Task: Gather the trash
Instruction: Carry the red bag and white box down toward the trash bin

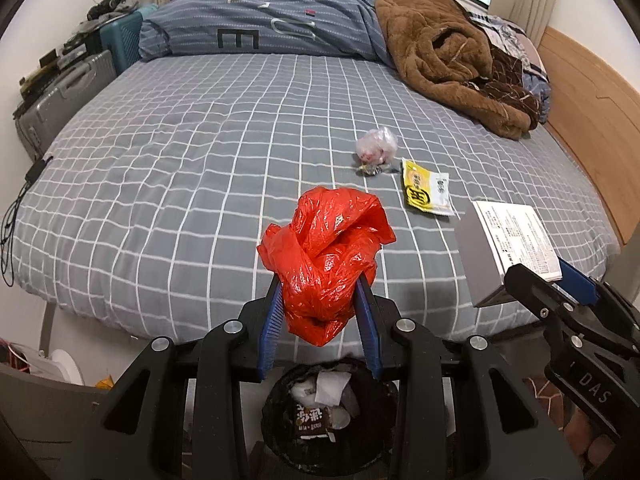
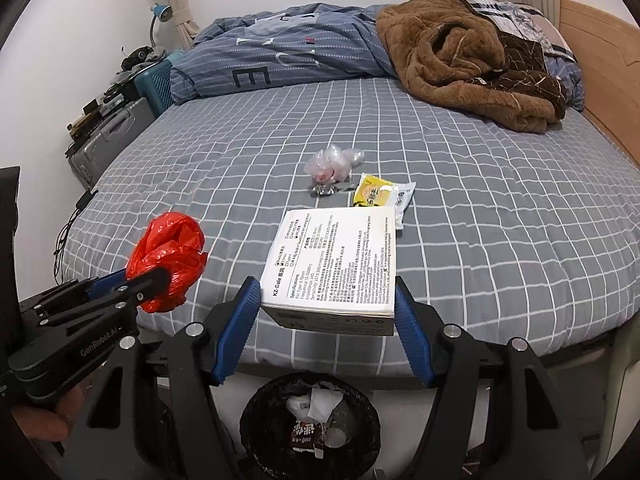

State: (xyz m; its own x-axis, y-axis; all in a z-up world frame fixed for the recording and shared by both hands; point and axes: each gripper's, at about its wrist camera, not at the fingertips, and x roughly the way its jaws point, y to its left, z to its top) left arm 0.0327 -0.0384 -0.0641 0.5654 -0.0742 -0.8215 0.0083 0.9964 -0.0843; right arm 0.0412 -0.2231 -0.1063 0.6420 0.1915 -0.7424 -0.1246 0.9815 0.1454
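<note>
Red crumpled plastic bag [image 1: 326,256] clamped between blue pads of left gripper [image 1: 320,300], above near edge of bed [image 1: 180,168]; right gripper [image 2: 328,312] holds white printed box [image 2: 336,264] by its sides; black trash bin [image 2: 310,420] part-filled, on floor below both; clear bag [image 2: 334,162], yellow sachet [image 2: 380,196] lie mid-bed, close together; brown blanket [image 2: 460,60] heaped far right.

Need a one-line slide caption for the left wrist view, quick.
Left gripper holds a red bag above the bin, bed behind.
</note>
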